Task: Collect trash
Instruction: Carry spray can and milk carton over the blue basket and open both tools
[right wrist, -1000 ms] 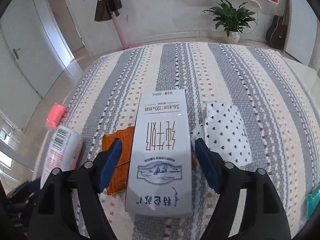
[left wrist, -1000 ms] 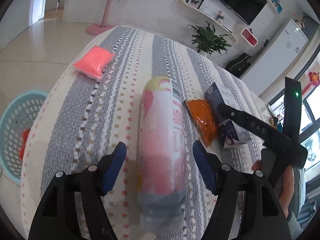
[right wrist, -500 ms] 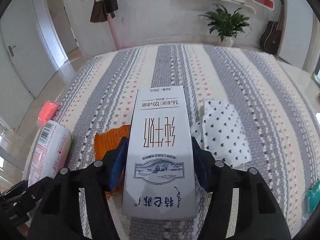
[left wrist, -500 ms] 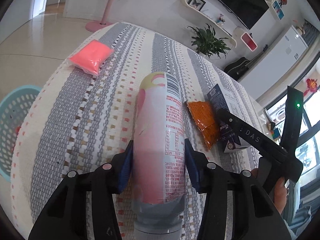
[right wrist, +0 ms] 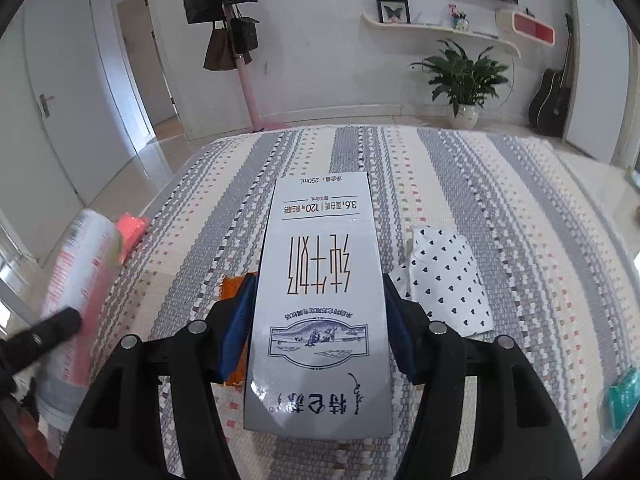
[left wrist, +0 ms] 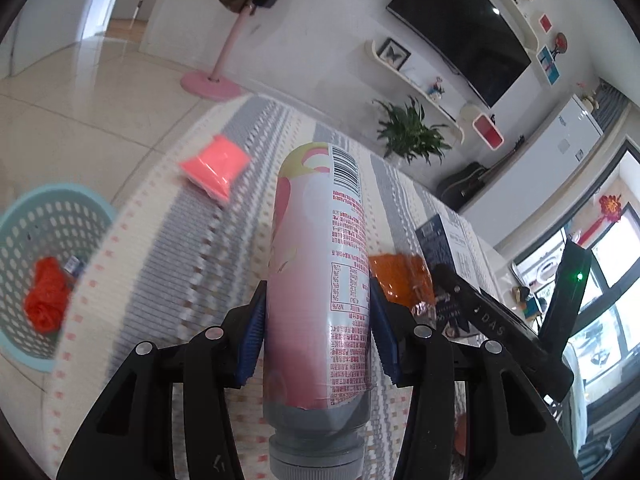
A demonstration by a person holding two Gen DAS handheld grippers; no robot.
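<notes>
Striped cloth covers the worktop (right wrist: 480, 184) in a bright living room. My left tongs (left wrist: 318, 336) pinch a pink bottle (left wrist: 320, 264), its far end raised off the cloth; my right tongs (right wrist: 316, 320) clamp a white milk carton (right wrist: 320, 280) by its sides. Left on the cloth: a pink packet (left wrist: 214, 166) far left, an orange packet (left wrist: 400, 280) between bottle and carton, a heart-print wrapper (right wrist: 444, 276) right of the carton. A blue basket (left wrist: 48, 264) on the floor at left holds red trash.
</notes>
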